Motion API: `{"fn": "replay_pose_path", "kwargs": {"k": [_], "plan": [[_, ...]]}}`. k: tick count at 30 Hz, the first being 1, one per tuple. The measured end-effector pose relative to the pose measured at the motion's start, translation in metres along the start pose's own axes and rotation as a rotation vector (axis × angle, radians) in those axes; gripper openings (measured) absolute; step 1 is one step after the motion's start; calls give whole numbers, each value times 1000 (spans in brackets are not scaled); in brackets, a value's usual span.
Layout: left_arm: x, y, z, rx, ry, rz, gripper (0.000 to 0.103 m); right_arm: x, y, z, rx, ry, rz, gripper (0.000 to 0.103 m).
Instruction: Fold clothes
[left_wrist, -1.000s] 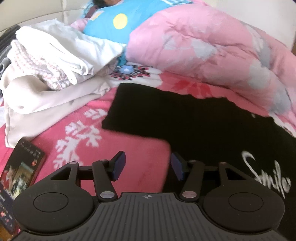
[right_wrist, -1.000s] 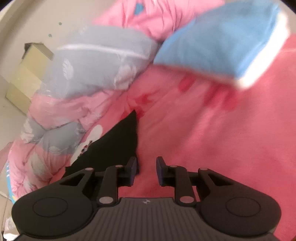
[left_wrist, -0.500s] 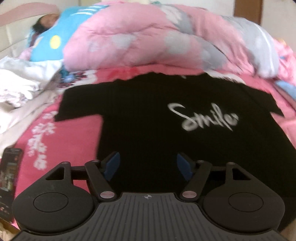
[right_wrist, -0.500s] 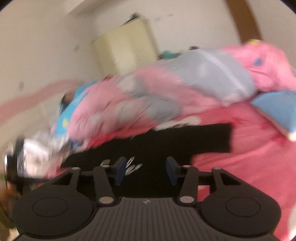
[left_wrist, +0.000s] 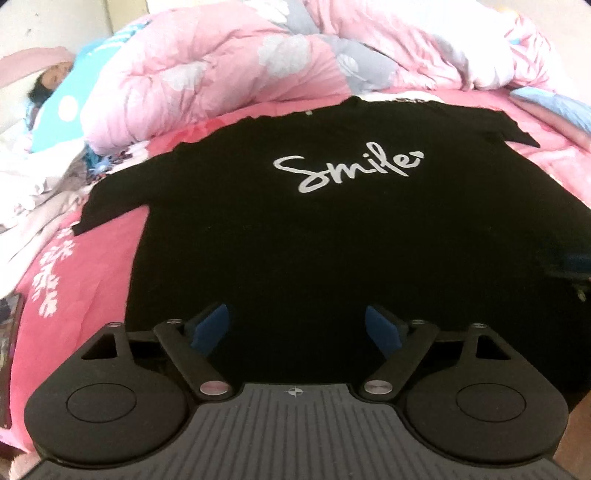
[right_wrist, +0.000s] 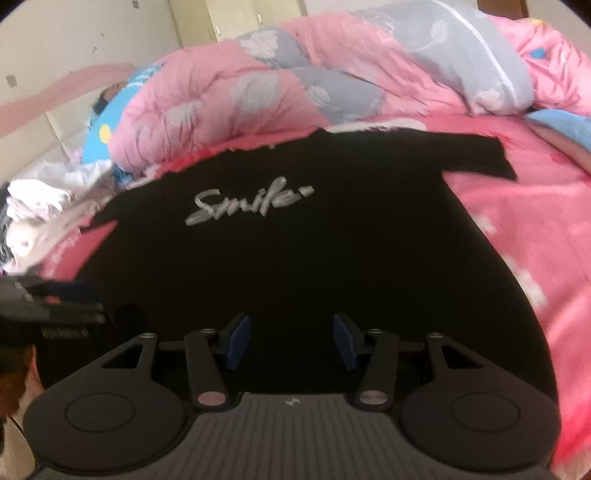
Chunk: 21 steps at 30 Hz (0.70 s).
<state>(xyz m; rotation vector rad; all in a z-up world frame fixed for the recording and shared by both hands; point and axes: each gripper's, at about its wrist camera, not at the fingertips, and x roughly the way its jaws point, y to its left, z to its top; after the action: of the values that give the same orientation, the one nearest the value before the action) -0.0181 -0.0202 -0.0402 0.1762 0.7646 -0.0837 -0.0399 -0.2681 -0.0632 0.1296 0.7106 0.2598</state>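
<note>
A black T-shirt (left_wrist: 332, 240) with white "Smile" lettering lies spread flat, front up, on a pink bedsheet (left_wrist: 85, 280), both sleeves out to the sides. My left gripper (left_wrist: 297, 328) hovers over the shirt's lower part, its jaws opening wide with nothing between the blue pads. The same T-shirt (right_wrist: 295, 243) fills the right wrist view. There my right gripper (right_wrist: 291, 341) stands open above the hem area, empty. The left gripper (right_wrist: 55, 317) shows blurred at that view's left edge.
A pink and grey quilt (left_wrist: 240, 70) is heaped behind the shirt. A person lies at the far left under a blue cover (left_wrist: 62, 107). Pale clothes (left_wrist: 33, 184) are piled at the left. A phone (left_wrist: 9, 328) rests on the sheet's left edge. A blue pillow (right_wrist: 565, 125) lies right.
Both grippers swung round from the sleeves to face the shirt's middle from the hem side. Both sets of jaws widened. The shirt has not moved.
</note>
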Motion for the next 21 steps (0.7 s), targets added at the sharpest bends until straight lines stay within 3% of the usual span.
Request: {"fn": "replay_pose_path", "kwargs": {"k": [4,11,17,21], "plan": [[-1,4,-8,-31,-14,17,98,-18,7,-22,-48,1,-32,52],[-1,11,-16,-86,-22,8,102,-47,35,-47,-127,46,-82,52],[-2,16,-25,-169,-35,-2,103,-50,53,-54,-150,71,-45,52],[-6,16,-27,-176,-50,13,103,-41,58,-67,-122,137,0,52]]}}
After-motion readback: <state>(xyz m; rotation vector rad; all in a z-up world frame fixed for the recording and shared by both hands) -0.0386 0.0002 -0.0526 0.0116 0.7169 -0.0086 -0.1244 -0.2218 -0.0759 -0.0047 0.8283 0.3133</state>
